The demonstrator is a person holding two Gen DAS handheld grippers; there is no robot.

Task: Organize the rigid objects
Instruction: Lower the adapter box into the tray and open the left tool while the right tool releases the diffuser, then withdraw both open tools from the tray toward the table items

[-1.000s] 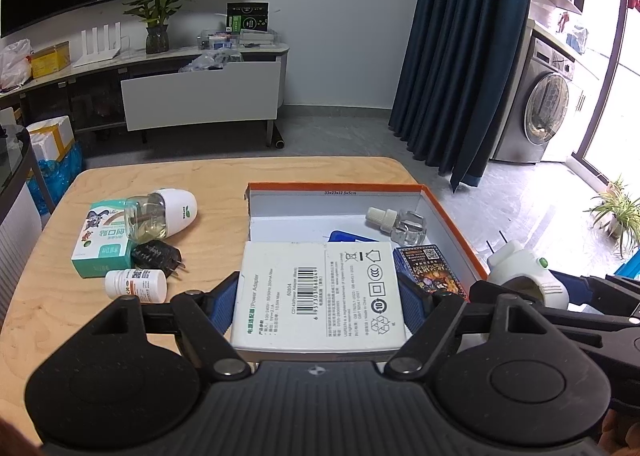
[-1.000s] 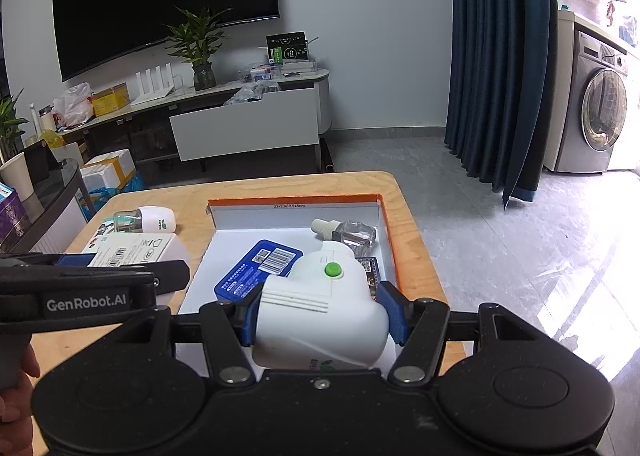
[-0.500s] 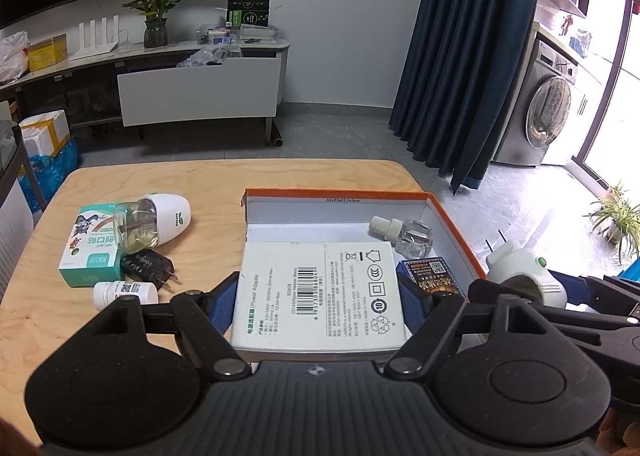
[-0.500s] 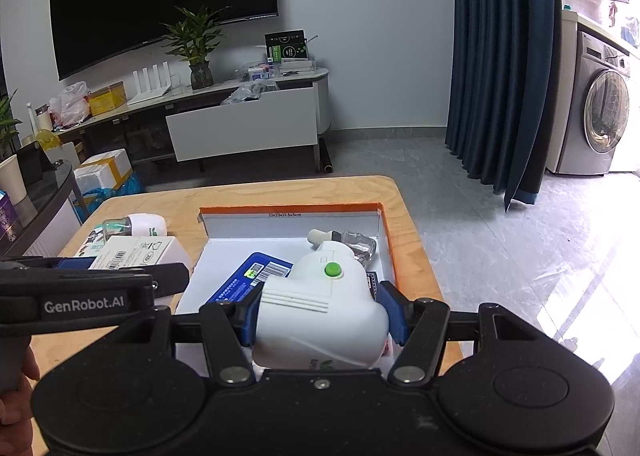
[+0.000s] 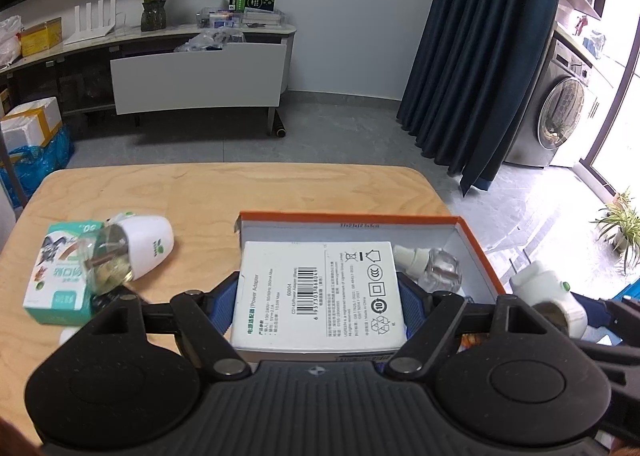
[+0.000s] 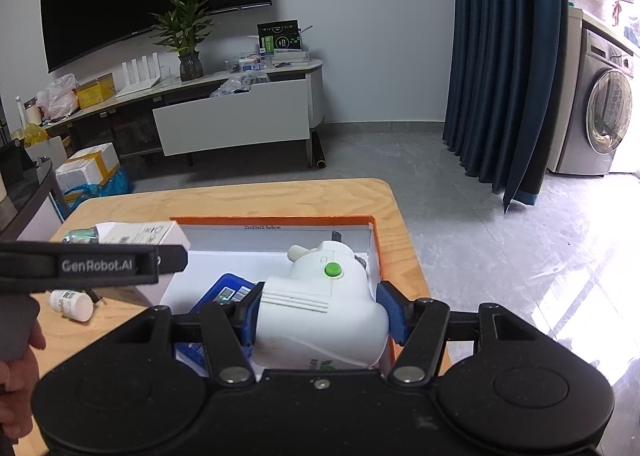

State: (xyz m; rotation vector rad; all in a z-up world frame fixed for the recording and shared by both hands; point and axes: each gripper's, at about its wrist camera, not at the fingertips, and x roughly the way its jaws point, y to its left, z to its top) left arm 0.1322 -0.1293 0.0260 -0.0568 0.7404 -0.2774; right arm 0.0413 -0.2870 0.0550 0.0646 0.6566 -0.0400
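Note:
My left gripper [image 5: 318, 302] is shut on a white power adapter box [image 5: 320, 292] and holds it over the orange-rimmed cardboard box [image 5: 348, 218]. My right gripper [image 6: 320, 310] is shut on a white plug-in device with a green button [image 6: 320, 308], held over the same box [image 6: 272, 220]. Inside the box lie a clear glass bottle [image 5: 436, 268] and a blue box [image 6: 224, 292]. The right gripper's device also shows at the right of the left wrist view [image 5: 548, 296].
On the wooden table [image 5: 200, 192] left of the box lie a green-white carton [image 5: 56, 284], a white plug-in device with a liquid bottle [image 5: 132, 252] and a small white pill bottle [image 6: 72, 304]. The table's right edge is close to the box.
Both grippers have moved forward and lower over the orange box, still holding their objects. The box and table items appear nearer.

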